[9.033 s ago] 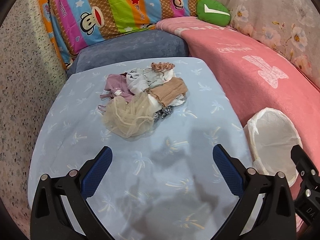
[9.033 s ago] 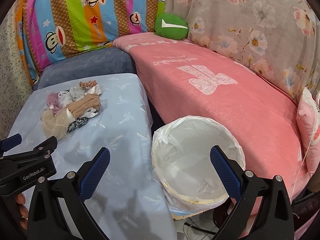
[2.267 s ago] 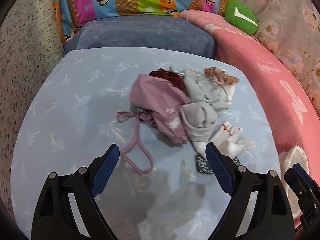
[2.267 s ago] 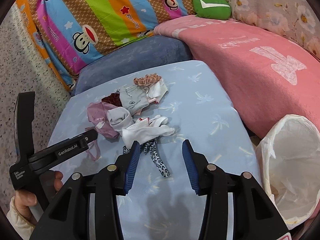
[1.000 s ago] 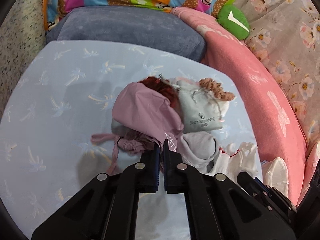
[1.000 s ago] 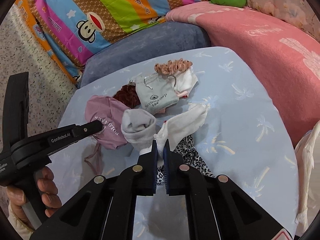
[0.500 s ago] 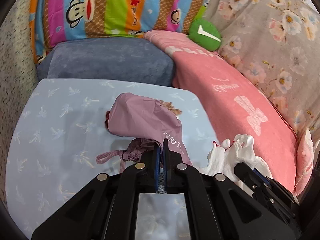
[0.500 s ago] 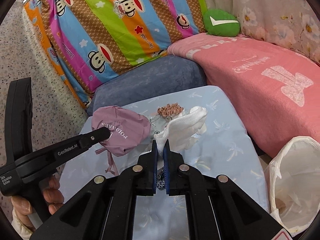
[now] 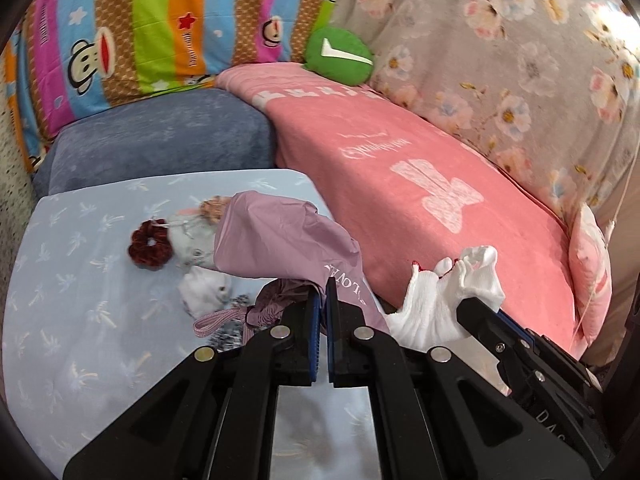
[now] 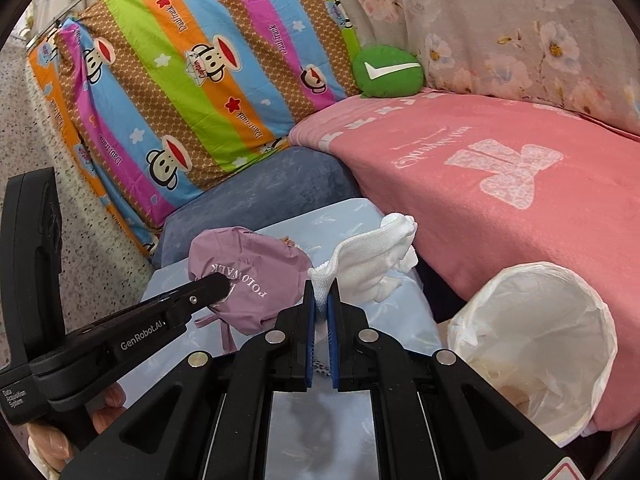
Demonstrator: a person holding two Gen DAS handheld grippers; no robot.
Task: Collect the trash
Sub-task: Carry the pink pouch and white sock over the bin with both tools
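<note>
Since both pieces must go over the tabletop's right edge into the lined bin (image 10: 532,344), we hold the mauve pouch (image 9: 280,240) clenched in our left gripper (image 9: 322,292) and the white sock (image 10: 368,256) pinched in our right gripper (image 10: 320,296), above the tabletop (image 9: 80,320).

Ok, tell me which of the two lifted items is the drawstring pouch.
The mauve pouch printed POLOWALK, pinched in the left tool, its cord dangling. The other lifted piece, in the right tool, is plain white knit cloth.

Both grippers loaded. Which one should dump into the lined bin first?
Right, probably. The right gripper, shut on the white sock, has the lined bin just beside it. The left gripper, holding the purple pouch, is farther over the table.
</note>
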